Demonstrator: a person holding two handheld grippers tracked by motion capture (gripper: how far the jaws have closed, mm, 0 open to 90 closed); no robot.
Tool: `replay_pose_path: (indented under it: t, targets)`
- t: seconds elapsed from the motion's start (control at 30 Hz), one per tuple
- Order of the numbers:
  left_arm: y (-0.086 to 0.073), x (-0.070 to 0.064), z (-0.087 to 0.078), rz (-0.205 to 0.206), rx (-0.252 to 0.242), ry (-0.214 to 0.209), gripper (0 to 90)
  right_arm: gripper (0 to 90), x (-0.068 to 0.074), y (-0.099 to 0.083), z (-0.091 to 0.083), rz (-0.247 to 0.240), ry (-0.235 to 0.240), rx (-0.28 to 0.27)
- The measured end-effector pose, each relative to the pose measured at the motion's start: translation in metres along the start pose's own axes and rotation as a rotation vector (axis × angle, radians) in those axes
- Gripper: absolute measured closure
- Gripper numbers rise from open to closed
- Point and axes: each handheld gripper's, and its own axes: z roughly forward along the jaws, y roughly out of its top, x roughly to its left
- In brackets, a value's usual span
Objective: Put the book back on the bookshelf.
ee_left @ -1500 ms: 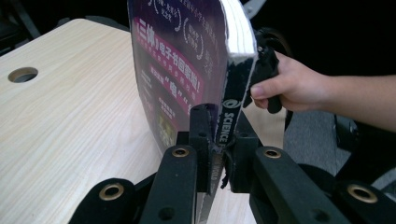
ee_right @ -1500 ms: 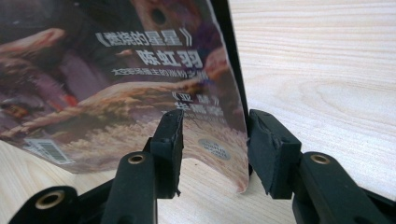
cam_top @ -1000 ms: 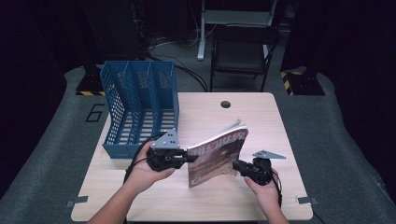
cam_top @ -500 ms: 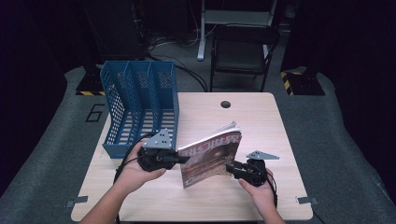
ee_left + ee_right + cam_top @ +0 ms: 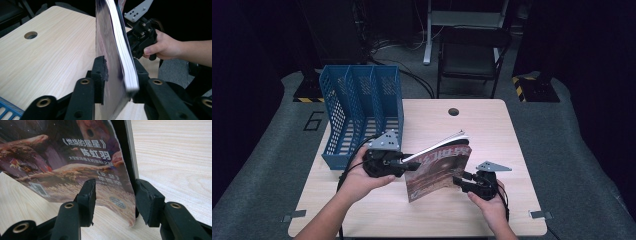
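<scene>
A magazine (image 5: pixel 439 167) with a dark reddish cover stands on its lower edge on the wooden table (image 5: pixel 492 130), tilted, with its pages fanning at the top. My left gripper (image 5: pixel 409 165) is shut on its left edge; in the left gripper view the pads (image 5: pixel 100 72) press both sides of the magazine (image 5: pixel 110 50). My right gripper (image 5: pixel 460 182) is at the lower right corner. In the right gripper view its jaws (image 5: pixel 115 192) straddle the edge of the magazine (image 5: pixel 75 157), set wider than its thickness, so it is open. The right gripper (image 5: pixel 142 37) also shows behind the magazine in the left gripper view.
A blue mesh file rack (image 5: pixel 362 110) with three slots stands at the table's left rear, just behind my left hand. A round cable hole (image 5: pixel 453 111) lies near the far edge. A dark chair (image 5: pixel 472 55) stands beyond the table.
The magazine has shifted left and toward the near edge and stands more upright. Both grippers moved left with it.
</scene>
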Motion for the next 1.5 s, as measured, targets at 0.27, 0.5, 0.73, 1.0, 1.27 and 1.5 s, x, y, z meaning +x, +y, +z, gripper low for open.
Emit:
replay_pose_path:
  t: [0.27,0.5,0.73,1.0,1.27,1.5]
  targets:
    - [0.018,0.002,0.007,-0.018,0.004,0.043,64.2,51.7,0.0,0.0,0.0,-0.003,0.004,-0.001]
    - [0.033,0.001,0.014,-0.016,0.014,0.058,66.0,51.5,-0.001,0.0,0.001,-0.001,0.004,-0.001]
    - [0.043,0.001,0.02,-0.011,0.031,0.068,68.9,51.0,0.0,0.001,0.002,-0.005,0.003,0.002]
    - [0.055,0.001,0.025,-0.017,0.04,0.068,69.3,50.6,0.0,0.0,0.003,-0.005,0.001,0.005]
    - [0.058,0.001,0.036,-0.017,0.082,0.072,73.4,50.6,0.0,0.001,0.003,-0.003,0.001,0.004]
    - [0.056,0.002,0.036,-0.01,0.094,0.07,79.7,50.5,0.001,0.001,0.003,0.008,0.002,0.004]
